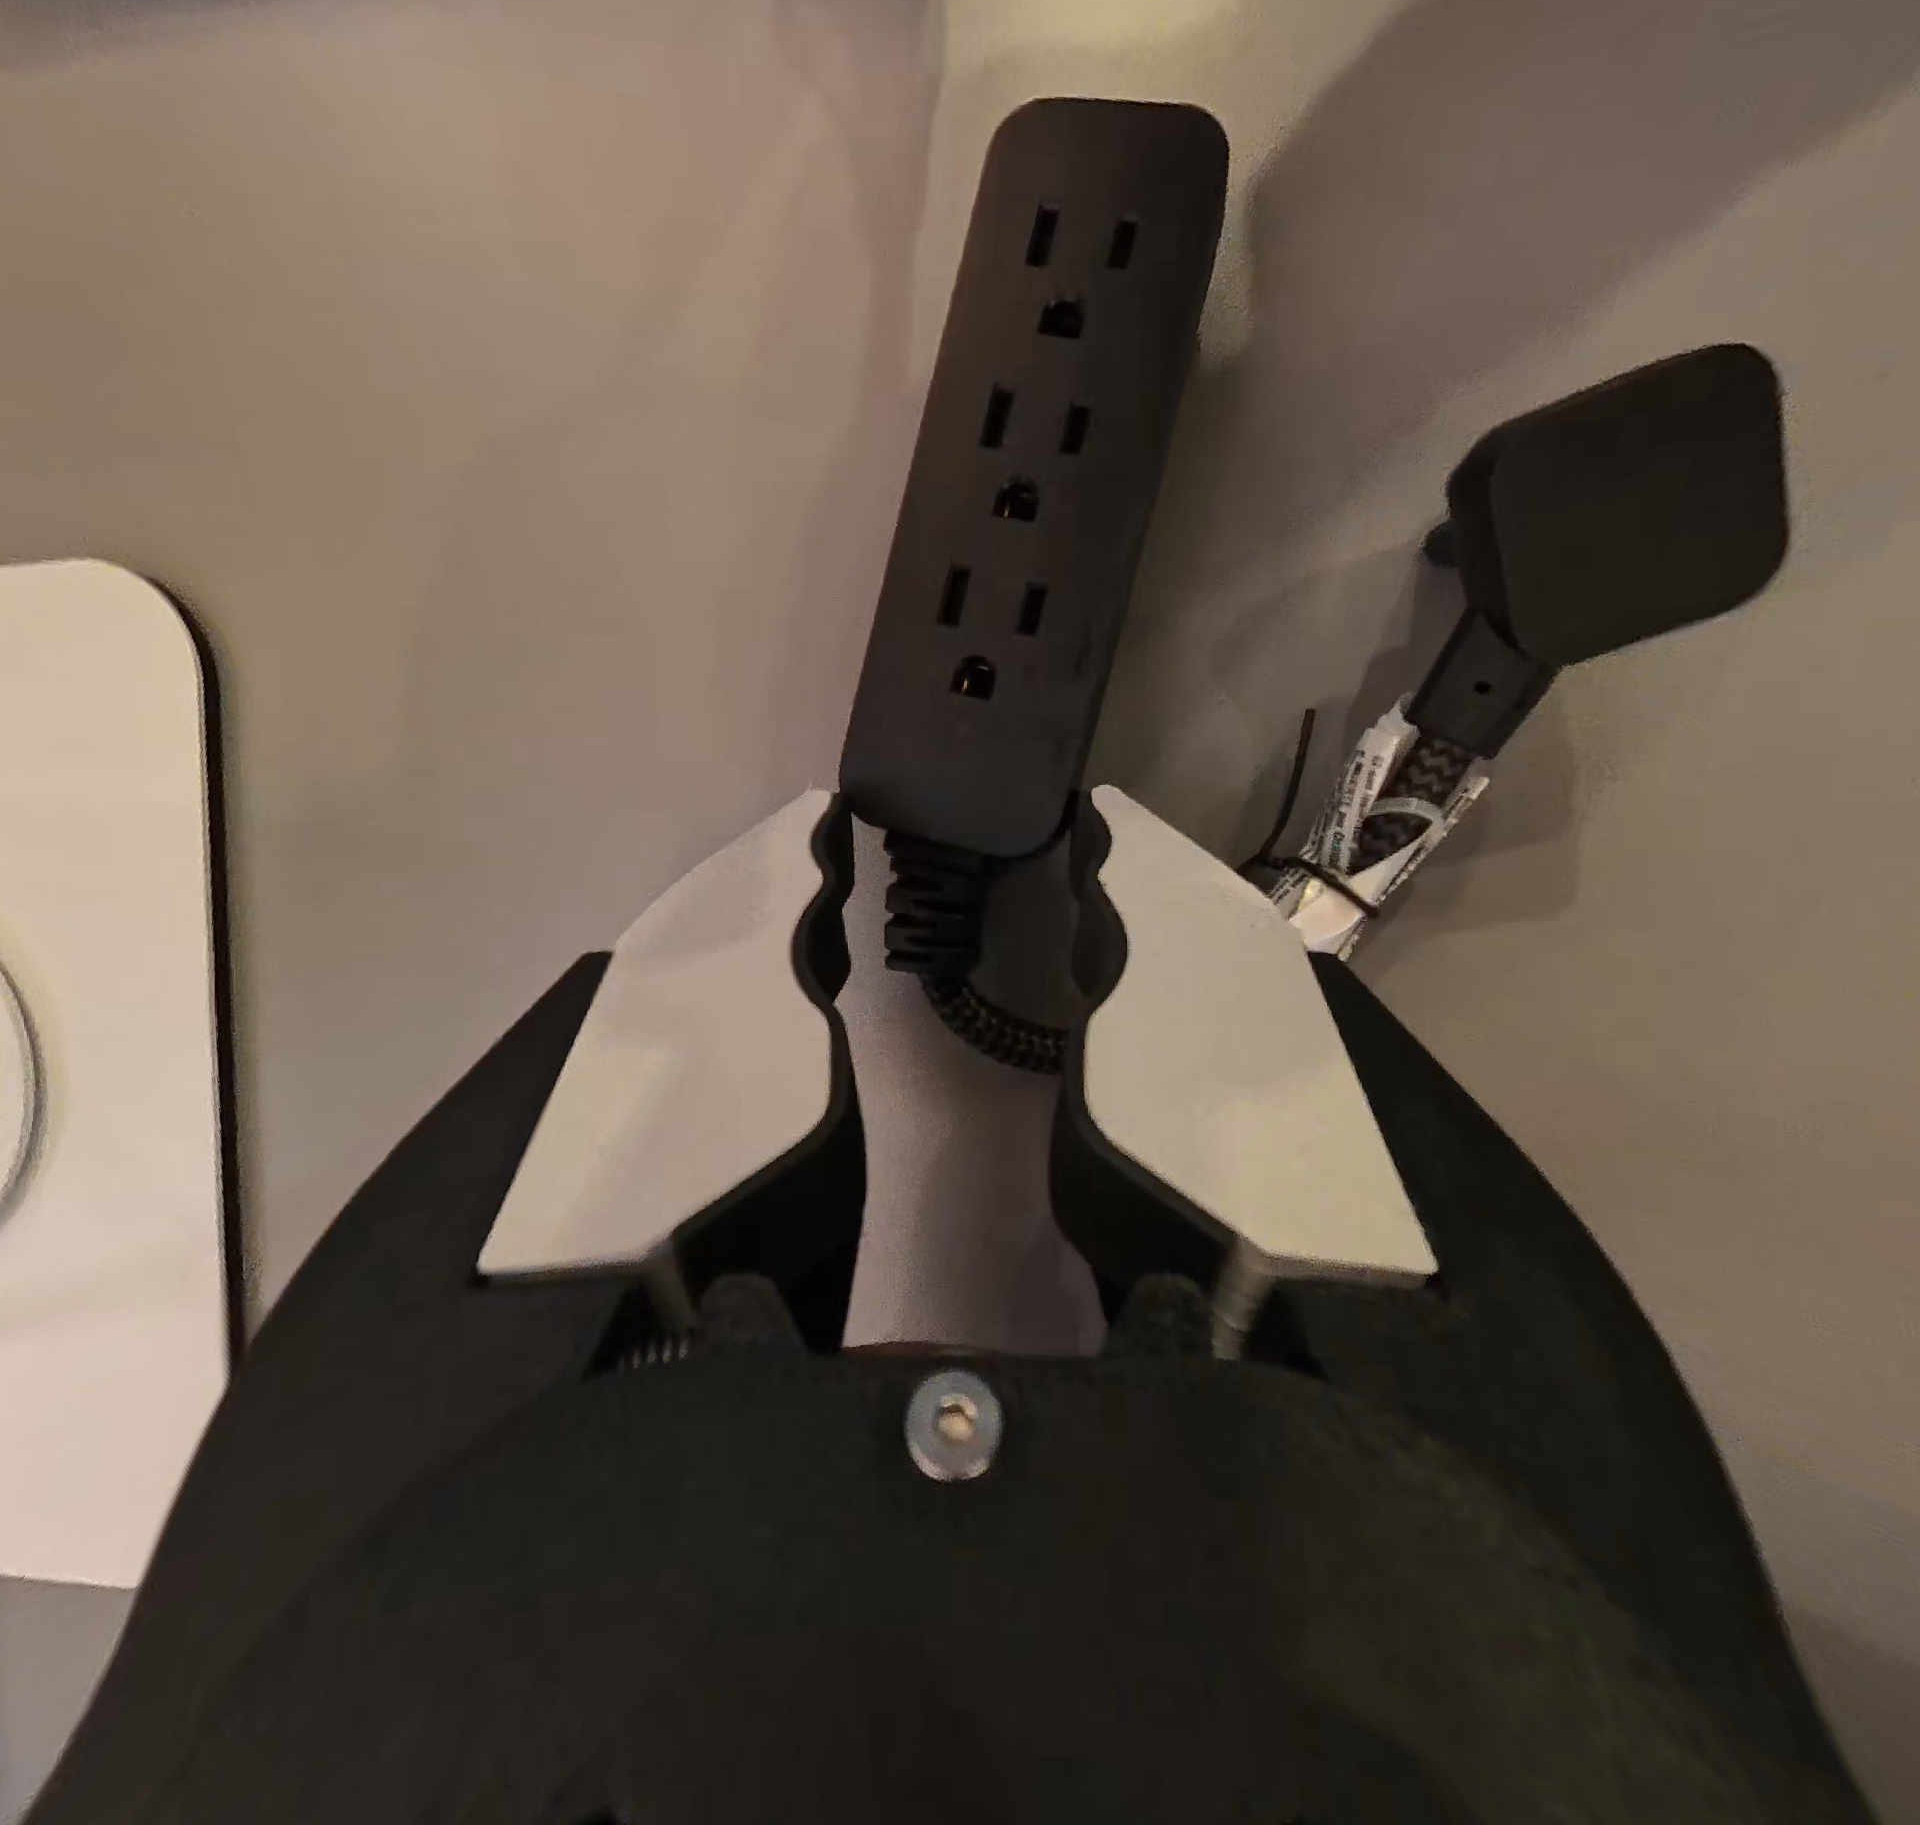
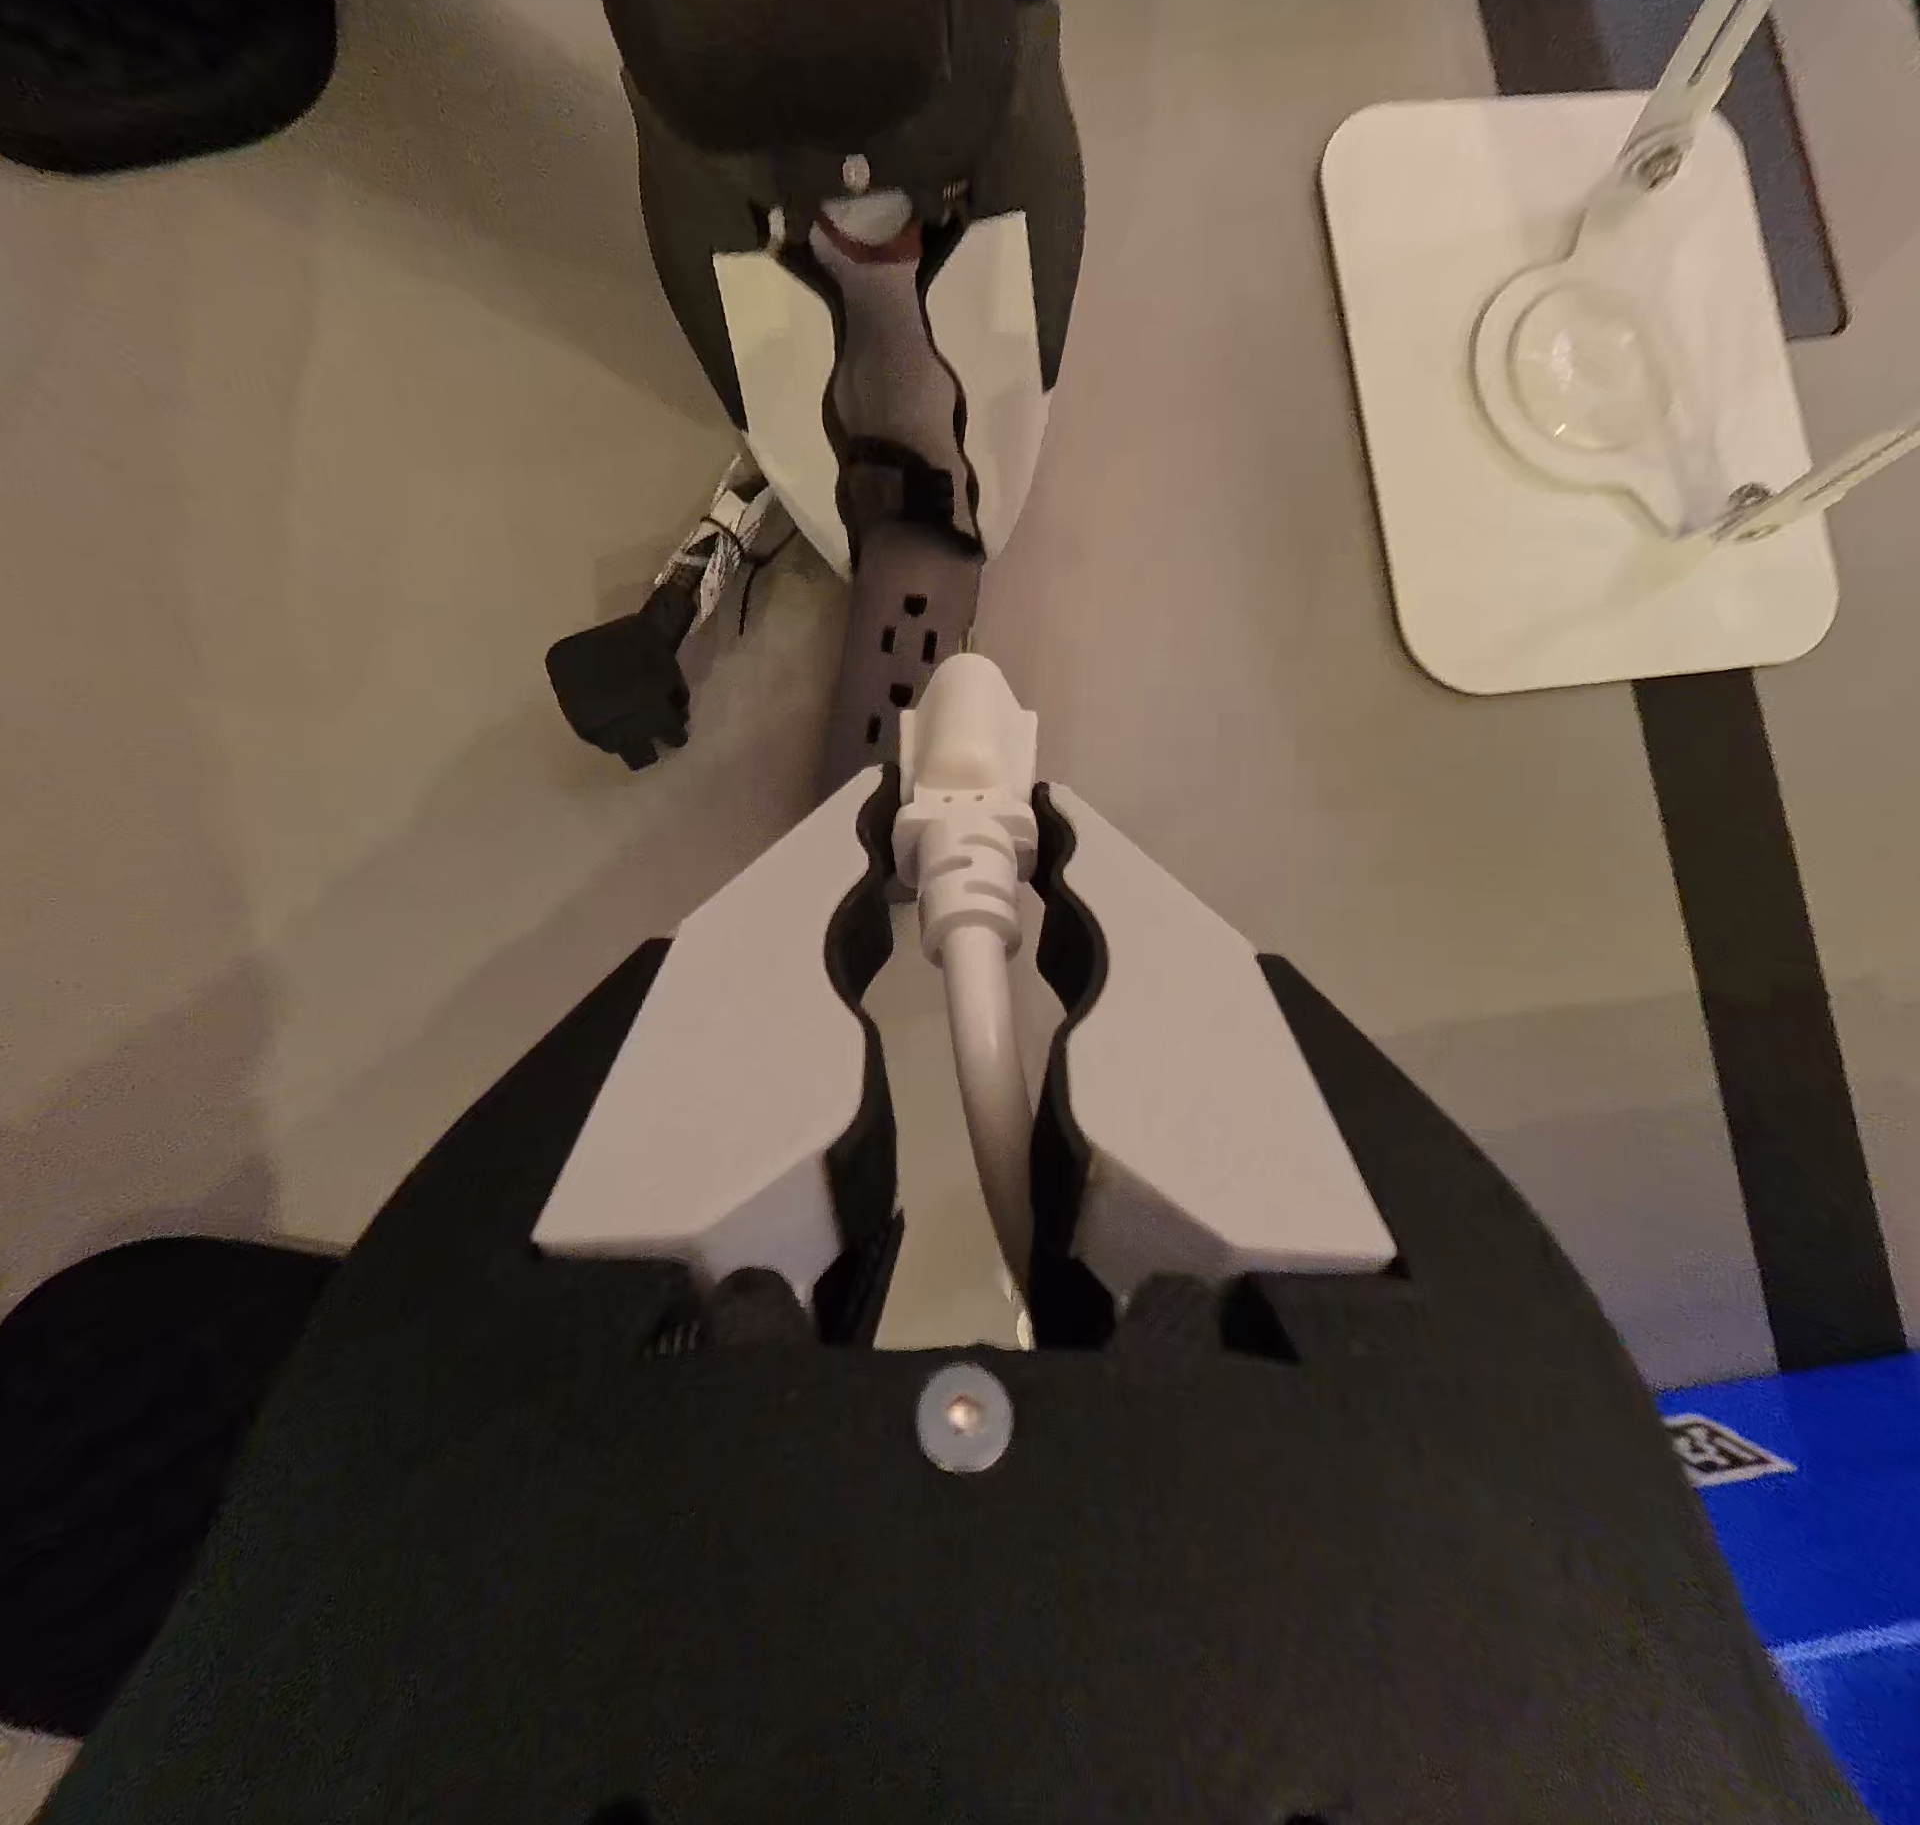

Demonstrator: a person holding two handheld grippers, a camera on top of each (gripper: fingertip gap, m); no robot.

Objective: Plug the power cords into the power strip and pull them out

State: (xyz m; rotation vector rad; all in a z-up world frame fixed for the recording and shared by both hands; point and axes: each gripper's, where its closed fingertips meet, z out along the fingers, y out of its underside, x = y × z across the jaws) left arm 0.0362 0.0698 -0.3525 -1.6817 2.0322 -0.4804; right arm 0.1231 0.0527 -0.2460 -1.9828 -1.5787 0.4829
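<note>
In the left wrist view, a white lamp base [image 1: 99,944], a flat slab with rounded corners, sits at the left edge of the smooth pale table [image 1: 468,425]. My left gripper [image 1: 961,819] is closed on the cord end of the strip [image 1: 1039,466], a matte black bar with rounded corners and three outlets, all empty in this view. A ribbed strain relief and a braided black cord [image 1: 997,1017] run back between my fingers. To the right lies the strip's own flat black plug [image 1: 1621,508], angular and matte, its braided cord bundled with white tags and a thin tie.

In the right wrist view, the flat plug [image 2: 623,684] lies left of the strip [image 2: 914,643], just beside it. My right gripper [image 2: 961,819] is clamped on a white moulded plug [image 2: 966,767]; its smooth white cord [image 2: 987,1048] passes back between my fingers. The plug sits over the near end of the strip; I cannot tell whether the prongs are seated. My left gripper [image 2: 894,528] holds the strip's far end. The lamp base [image 2: 1455,549] stands near the table's right edge, with a round clear joint and two pale arms. A blue item [image 2: 1808,1526] shows at the lower right.
</note>
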